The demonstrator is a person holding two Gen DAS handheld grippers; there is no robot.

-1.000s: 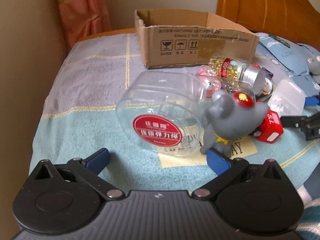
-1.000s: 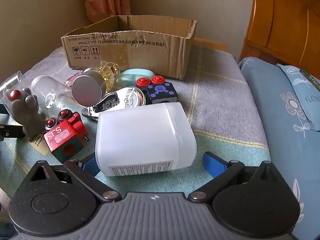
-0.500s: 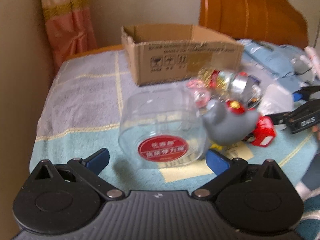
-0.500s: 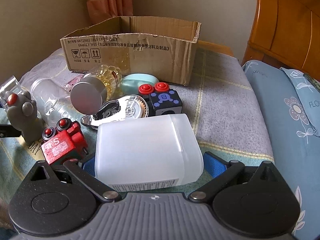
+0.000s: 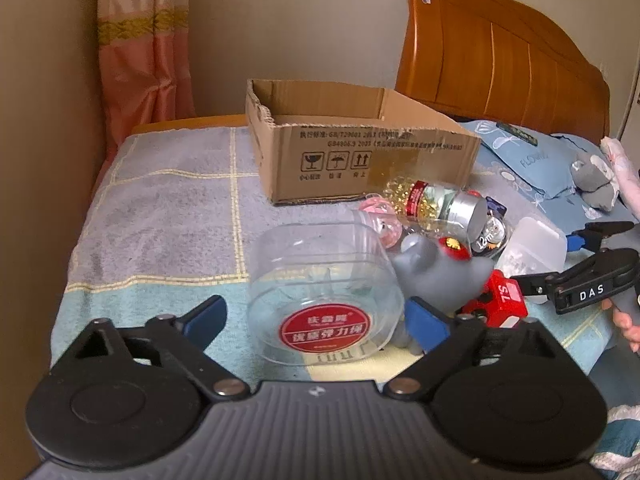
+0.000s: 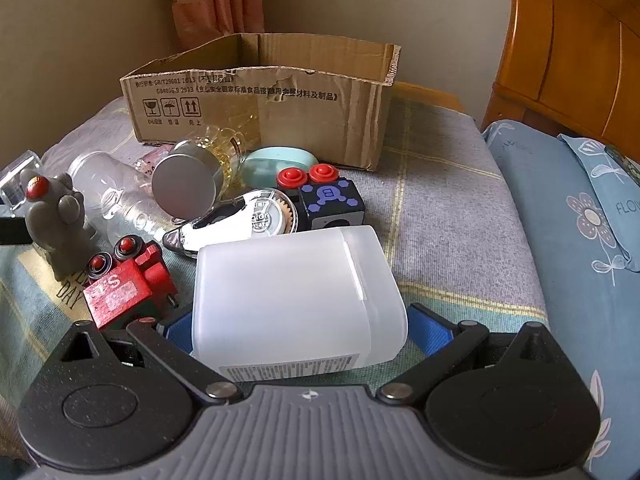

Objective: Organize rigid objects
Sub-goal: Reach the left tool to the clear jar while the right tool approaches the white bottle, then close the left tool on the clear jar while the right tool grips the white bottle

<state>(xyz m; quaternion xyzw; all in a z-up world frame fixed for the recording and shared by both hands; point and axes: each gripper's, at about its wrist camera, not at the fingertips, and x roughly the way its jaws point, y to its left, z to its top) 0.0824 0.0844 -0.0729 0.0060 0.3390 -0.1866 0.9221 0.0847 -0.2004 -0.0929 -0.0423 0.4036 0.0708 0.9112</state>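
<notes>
Bedspread (image 6: 448, 216) mostly under clutter

Soft daylight falls on plain beige walls (image 5: 300, 20). A pink curtain (image 5: 140, 40) with a yellow band hangs in the far left corner. A carved wooden headboard (image 5: 500, 60) rises at the right, above a bed with blue floral bedding (image 6: 568, 216).

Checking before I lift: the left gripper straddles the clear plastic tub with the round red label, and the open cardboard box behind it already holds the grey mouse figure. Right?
Not quite. In the left wrist view the grey mouse figure stands on the blanket beside the clear plastic tub with the round red label, not in the open cardboard box. The left gripper does straddle the tub, its jaws just closing in.
</notes>
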